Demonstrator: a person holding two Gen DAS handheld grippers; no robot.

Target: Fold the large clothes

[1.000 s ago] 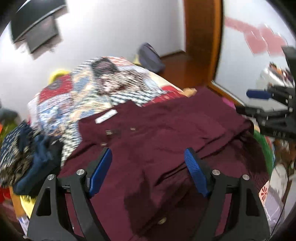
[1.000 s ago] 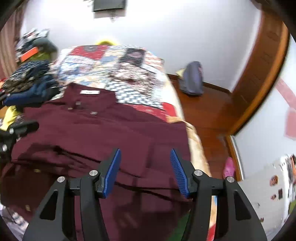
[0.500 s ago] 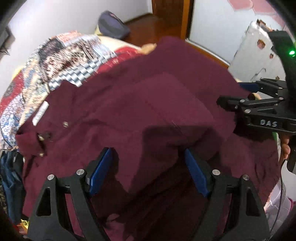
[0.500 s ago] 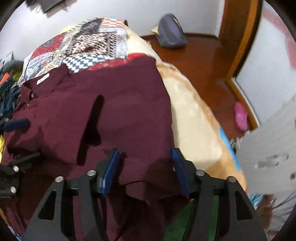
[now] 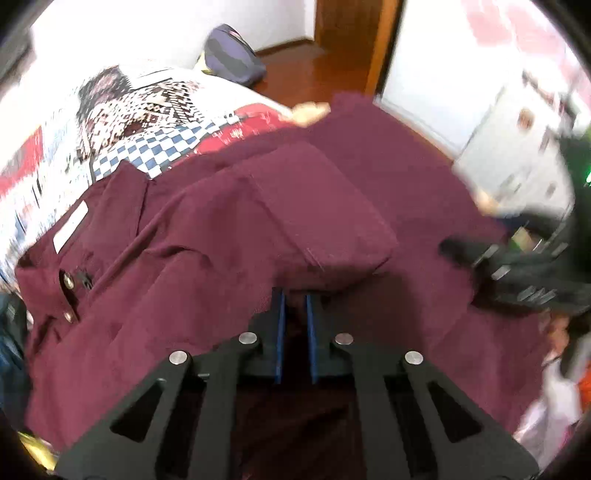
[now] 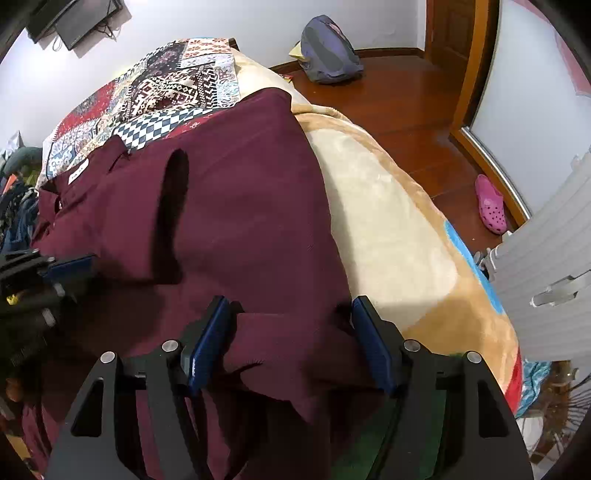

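Maroon shirt pinched by left gripper, right gripper wide apart

Left wrist view: motion-smeared, far wall blown out white. Right wrist view: sharp, even indoor light; dark tool shadow across the maroon shirt; sheen on the wood floor. Fisheye bending, black corners in both.

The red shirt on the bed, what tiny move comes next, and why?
Probably close the right hand-held gripper on the maroon shirt. Its jaws stand open with the hem lying between them, while the left hand-held gripper already looks shut on cloth. With both holding, the bottom could be lifted for the fold.
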